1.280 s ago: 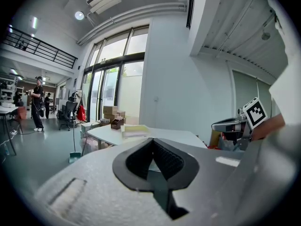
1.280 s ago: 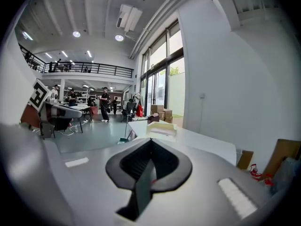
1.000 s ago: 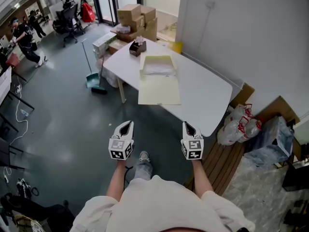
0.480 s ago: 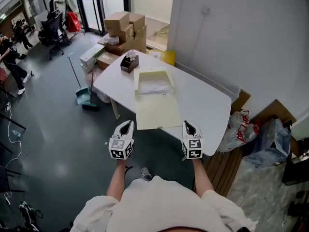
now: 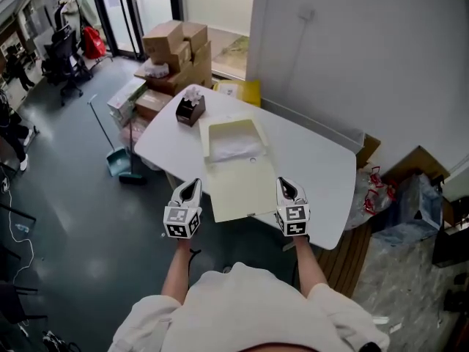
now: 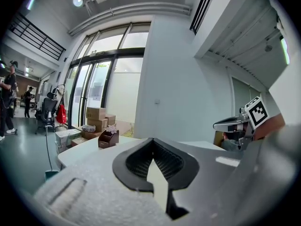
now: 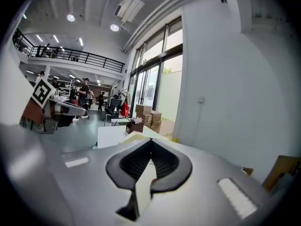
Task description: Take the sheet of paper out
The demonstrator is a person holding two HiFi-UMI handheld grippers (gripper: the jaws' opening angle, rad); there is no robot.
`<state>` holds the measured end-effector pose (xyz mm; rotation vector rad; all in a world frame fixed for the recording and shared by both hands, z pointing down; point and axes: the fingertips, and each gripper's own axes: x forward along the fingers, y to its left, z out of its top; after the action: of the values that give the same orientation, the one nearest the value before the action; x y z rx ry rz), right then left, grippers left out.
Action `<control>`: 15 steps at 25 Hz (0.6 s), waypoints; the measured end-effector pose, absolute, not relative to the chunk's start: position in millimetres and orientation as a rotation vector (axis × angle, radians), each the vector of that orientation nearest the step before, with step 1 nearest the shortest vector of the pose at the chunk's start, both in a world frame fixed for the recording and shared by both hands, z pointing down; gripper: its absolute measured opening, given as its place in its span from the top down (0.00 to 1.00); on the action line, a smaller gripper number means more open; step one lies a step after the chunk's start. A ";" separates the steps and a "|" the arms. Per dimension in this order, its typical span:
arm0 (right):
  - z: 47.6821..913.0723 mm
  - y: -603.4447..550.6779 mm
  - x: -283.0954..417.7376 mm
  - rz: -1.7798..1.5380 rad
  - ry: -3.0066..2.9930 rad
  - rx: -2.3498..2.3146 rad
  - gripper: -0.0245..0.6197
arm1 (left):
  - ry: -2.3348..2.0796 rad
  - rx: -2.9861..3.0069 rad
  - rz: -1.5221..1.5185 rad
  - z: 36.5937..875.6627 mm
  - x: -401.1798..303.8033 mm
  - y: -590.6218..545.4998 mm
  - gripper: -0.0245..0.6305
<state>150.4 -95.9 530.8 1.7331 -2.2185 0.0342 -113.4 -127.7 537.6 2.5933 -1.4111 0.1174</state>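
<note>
A pale yellow file box [image 5: 227, 134] lies open on the white table [image 5: 315, 167], its flat lid [image 5: 242, 189] folded toward me. Inside the box rests a white sheet of paper [image 5: 233, 147]. My left gripper [image 5: 192, 186] hovers at the table's near edge, just left of the lid. My right gripper [image 5: 286, 185] hangs over the lid's right corner. On both, the jaws are together with nothing between them. From the right gripper view [image 7: 151, 144] the yellow box [image 7: 135, 136] lies ahead. The left gripper view [image 6: 153, 142] looks across the table [image 6: 89, 150].
A brown tissue box [image 5: 190, 109] stands at the table's far left corner. Cardboard boxes [image 5: 176, 46] are stacked beyond it, and a dustpan with a broom [image 5: 117, 160] lies on the floor at left. Plastic bags [image 5: 374, 193] sit right of the table, by the wall.
The table and the open box have come much nearer in the head view. Both grippers, earlier over bare floor, now reach the table's near edge beside the lid. Both jaws stay together.
</note>
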 end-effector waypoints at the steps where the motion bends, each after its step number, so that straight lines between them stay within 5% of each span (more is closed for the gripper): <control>1: 531.8 -102.3 150.4 0.035 -2.212 1.735 0.96 | -1.401 2.599 0.123 538.9 -112.9 -135.0 0.96; 15: 546.0 -178.1 131.4 0.057 -2.224 1.640 0.96 | -1.383 2.536 0.153 573.7 -117.5 -195.2 0.96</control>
<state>131.4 -178.1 546.0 1.6404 -2.2238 0.0573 -117.5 -195.2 573.7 2.5365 -1.3834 0.1525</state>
